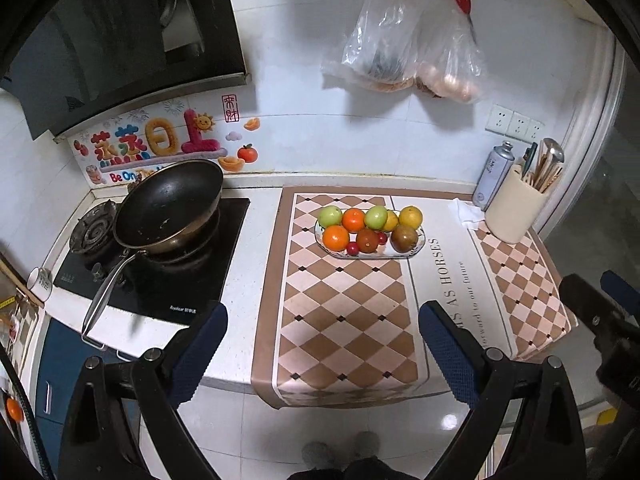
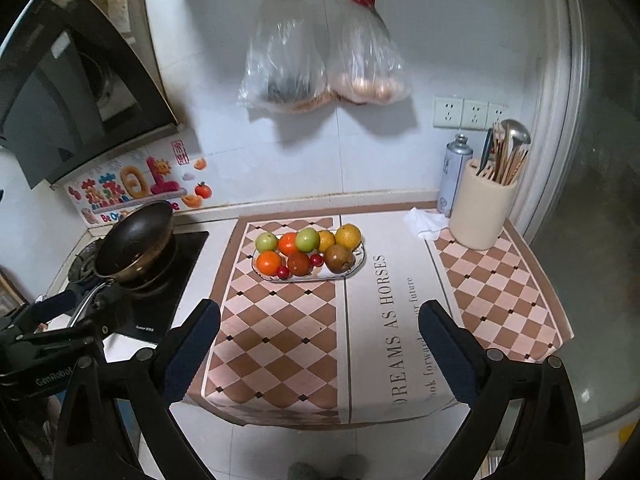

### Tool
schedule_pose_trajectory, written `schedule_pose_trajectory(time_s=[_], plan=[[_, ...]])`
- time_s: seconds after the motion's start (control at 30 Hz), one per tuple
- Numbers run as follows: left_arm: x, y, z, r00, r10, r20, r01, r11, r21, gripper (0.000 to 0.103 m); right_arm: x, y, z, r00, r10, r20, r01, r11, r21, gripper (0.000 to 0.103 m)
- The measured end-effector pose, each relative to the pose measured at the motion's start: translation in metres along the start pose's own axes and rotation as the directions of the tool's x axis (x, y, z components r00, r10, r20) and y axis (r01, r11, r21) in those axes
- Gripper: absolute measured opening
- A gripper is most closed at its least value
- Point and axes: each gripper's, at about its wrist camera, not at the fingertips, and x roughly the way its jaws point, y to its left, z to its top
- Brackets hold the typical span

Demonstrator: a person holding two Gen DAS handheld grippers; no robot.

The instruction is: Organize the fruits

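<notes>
An oval patterned plate (image 1: pixel 414 253) (image 2: pixel 359 265) lies on the checkered counter mat and carries several fruits: green apples (image 1: pixel 330 216) (image 2: pixel 267 241), oranges (image 1: pixel 336 237) (image 2: pixel 269 261), yellow citrus (image 1: pixel 411 217) (image 2: pixel 348 236), a brown pear-like fruit (image 1: pixel 404 239) (image 2: pixel 338 258) and small red cherry tomatoes (image 1: pixel 353 248) (image 2: pixel 283 272). My left gripper (image 1: pixel 322 332) hangs open well in front of the plate, over the mat's near end, nothing between its fingers. My right gripper (image 2: pixel 320 330) is likewise open and empty, pulled back above the counter's front edge.
A black frying pan (image 1: pixel 170 204) (image 2: pixel 136 238) sits on the gas hob at left. A cream utensil holder (image 1: pixel 516 210) (image 2: pixel 482 210), a spray can (image 1: pixel 494 176) (image 2: pixel 452 176) and a white cloth (image 2: pixel 426 222) stand at the back right. Plastic bags (image 1: pixel 400 52) (image 2: pixel 320 64) hang on the wall.
</notes>
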Motion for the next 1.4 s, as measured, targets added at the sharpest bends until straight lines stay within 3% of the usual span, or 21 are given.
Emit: schedule_pose_trajectory(time_s=[0.27,0.57,1.0,1.4], plan=[[-0.030,-0.013,-0.010,1.000,0.001,0.026,0.000,1.000,-0.013,0.098,-0.032,-0.010,-0.001,1.000,0.026,0.004,-0.026,1.000,-0.010,0.102],[-0.020,-0.017,-0.007,1.000,0.020,0.005,-0.020,0.999,-0.031,0.098,-0.021,-0.021,0.004,0.999,0.050,-0.020,-0.050,0.999,-0.014,0.102],[0.034,-0.023,0.029,0.997,0.072,-0.019,-0.072,0.997,-0.020,0.098,0.057,-0.031,0.039,0.996,0.055,-0.075,-0.055,0.998,-0.007,0.102],[0.099,-0.029,0.056,0.989,0.109,-0.095,-0.111,0.994,-0.010,0.098,0.143,-0.037,0.062,0.986,0.036,-0.164,-0.040,0.999,-0.019,0.102]])
